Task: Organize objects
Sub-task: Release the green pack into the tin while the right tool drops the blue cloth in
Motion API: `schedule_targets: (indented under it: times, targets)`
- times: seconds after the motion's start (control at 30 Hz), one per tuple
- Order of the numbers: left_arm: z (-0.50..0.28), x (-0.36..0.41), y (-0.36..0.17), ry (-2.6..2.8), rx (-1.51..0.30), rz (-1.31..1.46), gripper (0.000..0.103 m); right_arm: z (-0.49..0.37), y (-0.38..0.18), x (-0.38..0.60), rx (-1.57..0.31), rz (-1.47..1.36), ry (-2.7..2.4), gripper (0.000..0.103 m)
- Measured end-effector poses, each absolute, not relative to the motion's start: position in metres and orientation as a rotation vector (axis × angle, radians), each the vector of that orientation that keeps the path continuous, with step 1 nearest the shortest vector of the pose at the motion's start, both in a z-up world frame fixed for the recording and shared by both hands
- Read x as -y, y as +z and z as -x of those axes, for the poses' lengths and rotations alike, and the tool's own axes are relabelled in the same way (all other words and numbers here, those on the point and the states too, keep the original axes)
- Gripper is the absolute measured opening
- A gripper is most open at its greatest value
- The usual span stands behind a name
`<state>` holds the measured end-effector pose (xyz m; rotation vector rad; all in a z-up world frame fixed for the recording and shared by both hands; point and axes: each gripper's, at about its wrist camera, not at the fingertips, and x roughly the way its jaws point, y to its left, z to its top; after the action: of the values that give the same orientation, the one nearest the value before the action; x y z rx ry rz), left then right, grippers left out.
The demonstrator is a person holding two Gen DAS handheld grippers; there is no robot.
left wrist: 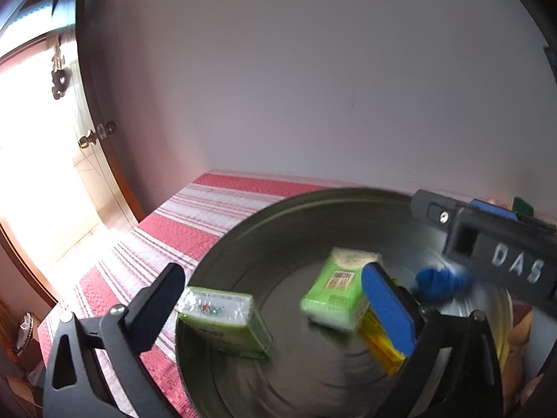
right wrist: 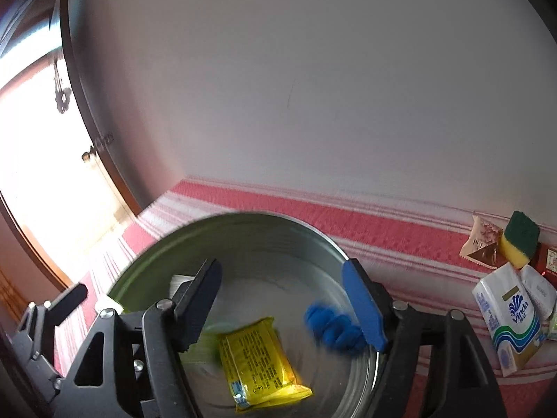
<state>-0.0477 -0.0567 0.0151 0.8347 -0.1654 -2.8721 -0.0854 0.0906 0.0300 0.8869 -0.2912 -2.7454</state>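
A round metal bowl [left wrist: 222, 244] sits on a red and white striped cloth [left wrist: 139, 244]. In the left wrist view it holds a green pack [left wrist: 229, 327] close to my left gripper's black finger, a second green pack [left wrist: 334, 289], and a yellow packet [left wrist: 379, 345] partly hidden behind the blue pad. My left gripper [left wrist: 275, 310] is open over the bowl. In the right wrist view my right gripper [right wrist: 282, 304] is open above the bowl [right wrist: 243, 223]. A blurred blue crumpled thing [right wrist: 332, 327] lies beside its blue pad, and the yellow packet [right wrist: 261, 362] lies below.
At the right on the cloth lie a white tissue pack [right wrist: 511, 320], a green and yellow sponge [right wrist: 520, 240] and a snack sachet [right wrist: 482, 244]. A pale wall rises just behind the table. A dark door frame [left wrist: 94, 111] and a bright doorway are at the left.
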Motion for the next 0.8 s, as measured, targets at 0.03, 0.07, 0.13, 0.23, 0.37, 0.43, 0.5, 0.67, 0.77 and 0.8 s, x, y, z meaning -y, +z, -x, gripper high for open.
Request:
schedule_targets:
  times: [0.03, 0.07, 0.13, 0.23, 0.37, 0.43, 0.5, 0.67, 0.77, 0.8]
  targets:
    - [0.046, 0.058, 0.017, -2.879, 0.151, -0.813, 0.103, 0.084, 0.031, -0.093, 0.317, -0.868, -2.746, 0.074]
    - [0.044, 0.059, 0.019, -2.884, 0.137, -0.794, 0.103, 0.083, 0.033, -0.095, 0.345, -0.844, -2.748, 0.074]
    - [0.039, 0.061, 0.024, -2.888, 0.094, -0.749, 0.103, 0.079, 0.037, -0.100, 0.385, -0.796, -2.758, 0.074]
    - [0.034, 0.069, 0.028, -2.897, 0.015, -0.694, 0.103, 0.075, 0.041, -0.102, 0.418, -0.754, -2.772, 0.074]
    - [0.029, 0.074, 0.031, -2.912, -0.058, -0.654, 0.103, 0.073, 0.044, -0.099, 0.415, -0.737, -2.791, 0.074]
    - [0.029, 0.073, 0.030, -2.913, -0.048, -0.645, 0.103, 0.072, 0.044, -0.098, 0.411, -0.737, -2.799, 0.074]
    - [0.030, 0.070, 0.029, -2.912, -0.019, -0.625, 0.103, 0.070, 0.044, -0.099, 0.411, -0.729, -2.824, 0.075]
    - [0.020, 0.057, 0.032, -2.936, 0.040, -0.549, 0.103, 0.060, 0.042, -0.108, 0.409, -0.724, -2.871, 0.075]
    - [0.014, 0.048, 0.032, -2.947, 0.098, -0.495, 0.103, 0.050, 0.038, -0.121, 0.414, -0.729, -2.876, 0.075]
    - [0.010, 0.044, 0.032, -2.946, 0.125, -0.463, 0.103, 0.046, 0.037, -0.122, 0.406, -0.724, -2.889, 0.075]
